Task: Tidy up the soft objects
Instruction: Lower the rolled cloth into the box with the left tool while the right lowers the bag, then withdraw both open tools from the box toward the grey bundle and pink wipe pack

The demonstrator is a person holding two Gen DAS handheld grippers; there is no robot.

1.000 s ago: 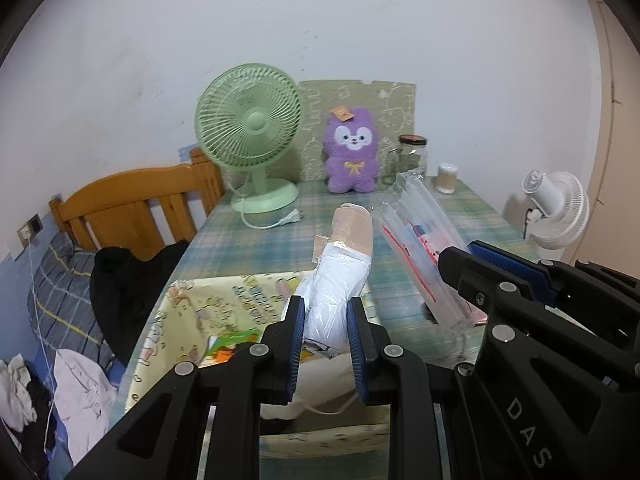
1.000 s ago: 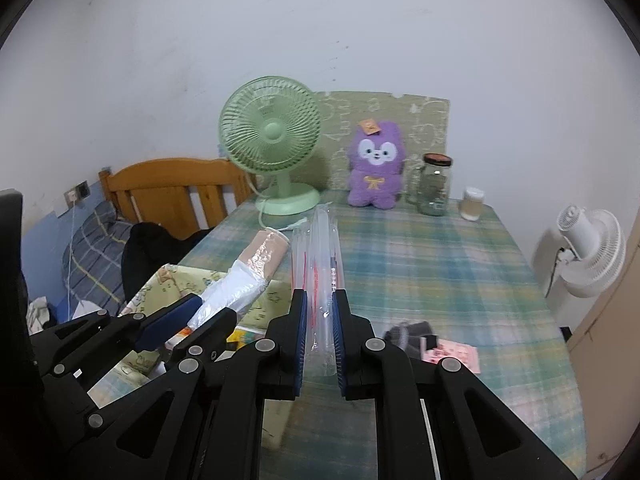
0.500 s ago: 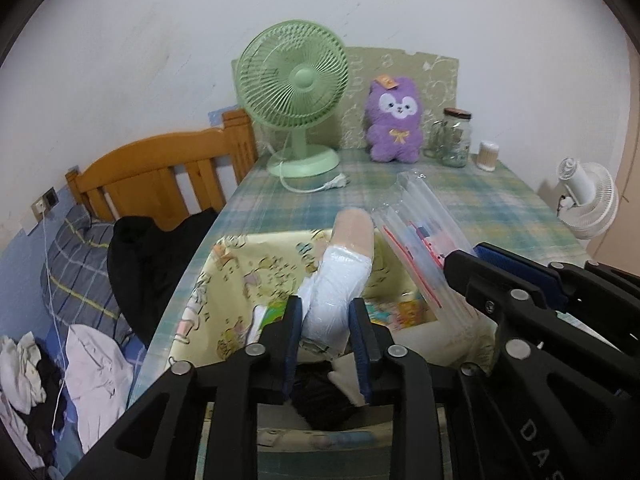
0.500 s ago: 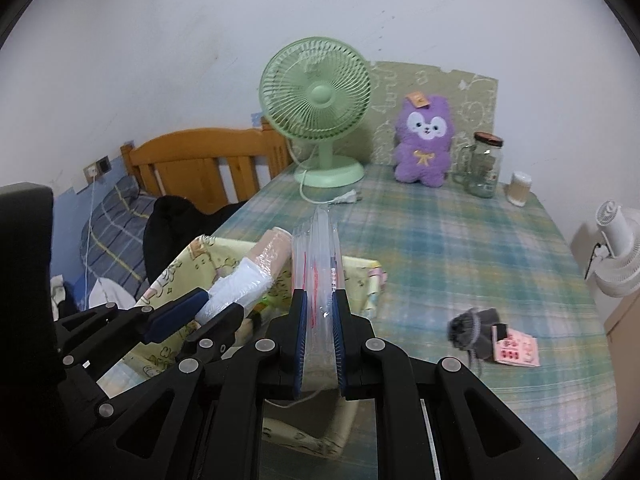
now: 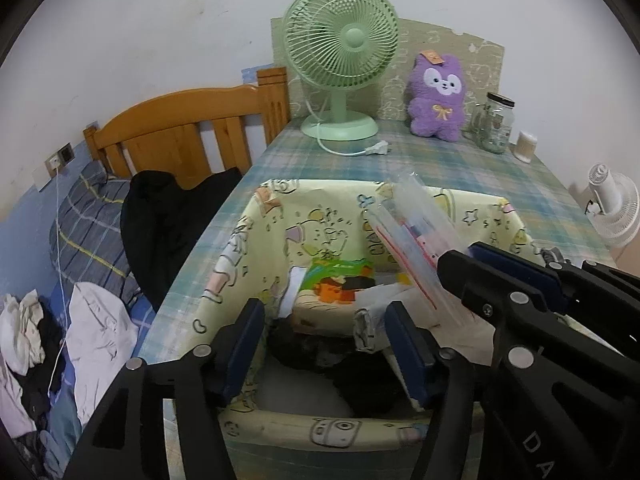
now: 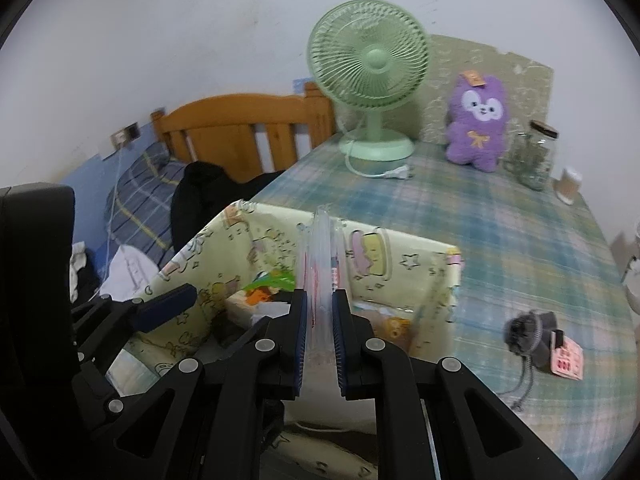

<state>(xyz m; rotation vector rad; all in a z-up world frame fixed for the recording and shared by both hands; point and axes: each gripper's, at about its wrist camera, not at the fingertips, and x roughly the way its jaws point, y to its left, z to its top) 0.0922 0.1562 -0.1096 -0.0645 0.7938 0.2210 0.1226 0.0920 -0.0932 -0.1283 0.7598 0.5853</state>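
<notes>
A pale yellow fabric storage box point(image 5: 316, 208) with cartoon prints stands on the plaid table; it also shows in the right wrist view point(image 6: 416, 264). My left gripper point(image 5: 326, 328) is open over the box's near side, holding nothing. A white wrapped roll point(image 5: 372, 320) lies in the box beside its right finger, on dark soft items and colourful packets point(image 5: 340, 280). My right gripper point(image 6: 320, 320) is shut on a clear zip bag point(image 6: 320, 256) and holds it above the box; the bag also shows in the left wrist view point(image 5: 416, 240).
A green desk fan point(image 5: 340, 56), a purple plush point(image 5: 436, 96), a glass jar point(image 5: 496, 124) and a small cup stand at the table's back. A grey object and pink card point(image 6: 536, 336) lie right of the box. A wooden bed point(image 5: 184, 132) with clothes is left.
Both grippers moved closer over the box. My left gripper opened and let go of the white and tan roll, which now lies inside the box. The right still holds the bag.
</notes>
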